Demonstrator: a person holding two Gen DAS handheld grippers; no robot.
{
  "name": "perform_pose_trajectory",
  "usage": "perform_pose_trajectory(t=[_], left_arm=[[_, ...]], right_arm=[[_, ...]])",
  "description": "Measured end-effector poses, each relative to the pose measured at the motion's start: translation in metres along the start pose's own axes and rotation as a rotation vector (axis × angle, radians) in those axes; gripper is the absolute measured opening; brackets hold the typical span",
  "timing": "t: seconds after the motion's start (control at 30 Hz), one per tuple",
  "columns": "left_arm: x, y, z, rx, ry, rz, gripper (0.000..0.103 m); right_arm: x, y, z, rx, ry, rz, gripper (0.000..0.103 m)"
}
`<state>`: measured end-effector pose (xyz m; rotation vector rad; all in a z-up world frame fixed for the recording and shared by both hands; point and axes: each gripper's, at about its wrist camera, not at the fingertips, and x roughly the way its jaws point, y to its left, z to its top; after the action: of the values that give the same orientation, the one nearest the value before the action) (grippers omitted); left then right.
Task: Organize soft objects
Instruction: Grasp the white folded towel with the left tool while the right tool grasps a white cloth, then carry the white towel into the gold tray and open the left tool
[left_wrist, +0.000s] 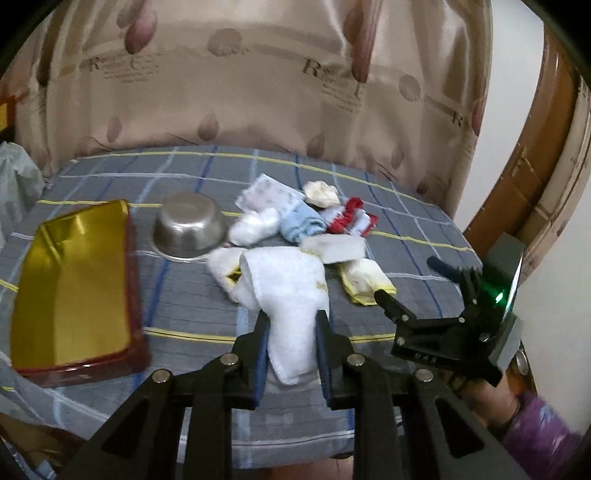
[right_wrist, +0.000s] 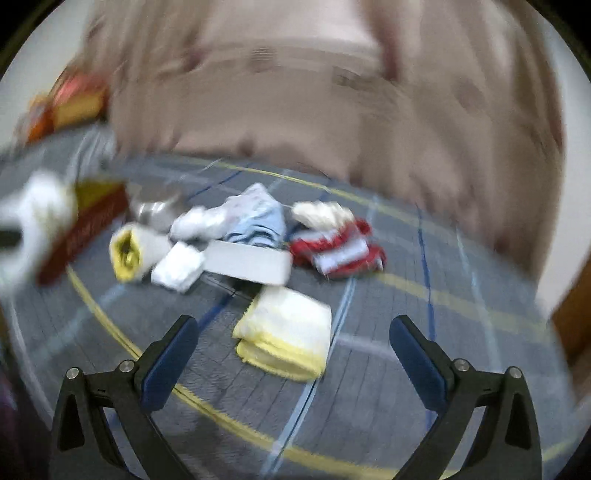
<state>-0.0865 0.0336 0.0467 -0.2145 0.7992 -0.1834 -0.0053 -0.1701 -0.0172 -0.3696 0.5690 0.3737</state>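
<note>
Towel (left_wrist: 291, 295) in left gripper (left_wrist: 291, 321) | embroidery gold, probably lettering, unreadable

beige leaf-print curtain (left_wrist: 258, 92) behind plaid-sheeted bed (left_wrist: 184, 295), wooden doorframe (left_wrist: 535, 155) right.

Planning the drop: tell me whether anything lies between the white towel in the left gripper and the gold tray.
Nothing visible does. The left gripper is shut on the white towel, and only bare plaid bedsheet lies between it and the gold tray. The steel bowl sits farther back, off that path.
</note>
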Motion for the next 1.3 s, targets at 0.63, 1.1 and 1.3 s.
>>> perform_pose_trajectory(t=[0.63,1.1,1.3], left_arm=[[-0.041,0.095,0.01,-0.127,-0.04,0.141,0.024],[-0.015,0.158,0.031,-0.134,0.003,0.241,0.026],[0.005,0.189,0.041,-0.147,0.031,0.281,0.026]], right_arm=[[0.075,0.069,0.031,-0.82,0.012,-0.172,0.046],[0.005,0.035,0.064,-0.3,0.019,0.024,0.029],[-0.027,0.019,0.059,-0.006,0.0,0.156,0.029]])
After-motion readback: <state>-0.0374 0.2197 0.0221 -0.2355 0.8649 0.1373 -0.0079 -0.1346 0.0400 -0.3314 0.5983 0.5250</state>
